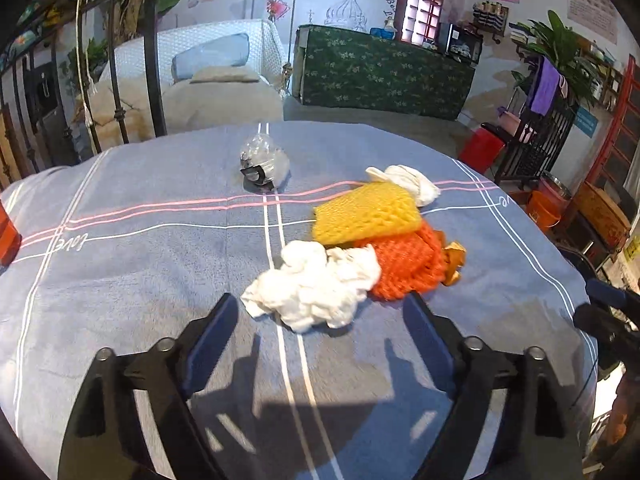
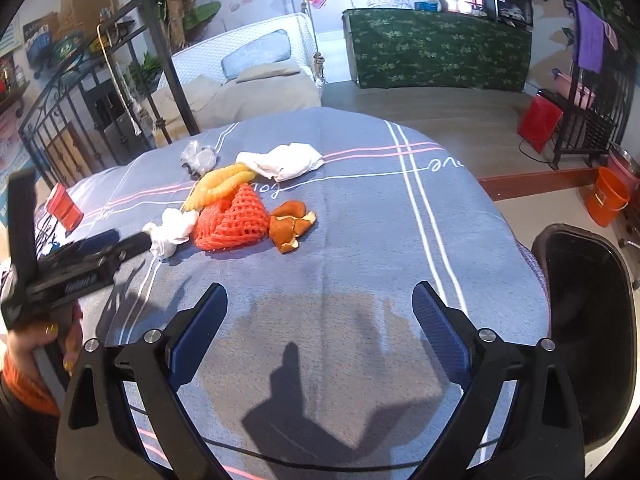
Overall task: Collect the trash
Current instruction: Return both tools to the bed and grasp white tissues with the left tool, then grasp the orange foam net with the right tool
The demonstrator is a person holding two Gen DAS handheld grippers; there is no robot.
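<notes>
Trash lies on a blue-grey tablecloth (image 1: 120,280). A crumpled white tissue (image 1: 316,288) sits just ahead of my left gripper (image 1: 320,299), whose jaws are open on either side of it without touching. Behind it lie an orange foam net (image 1: 404,268), a yellow foam net (image 1: 366,214), orange peel (image 1: 454,260), a second white tissue (image 1: 408,182) and a crumpled clear plastic wrapper (image 1: 262,164). My right gripper (image 2: 319,287) is open over bare cloth, well short of the orange peel (image 2: 290,226) and the orange foam net (image 2: 232,222).
A black bin (image 2: 584,320) stands off the table's right edge beside my right gripper. A red box (image 2: 64,206) sits at the far left of the table. Beyond the table are an iron railing (image 2: 80,120), a white daybed (image 2: 248,76) and an orange bucket (image 2: 606,196).
</notes>
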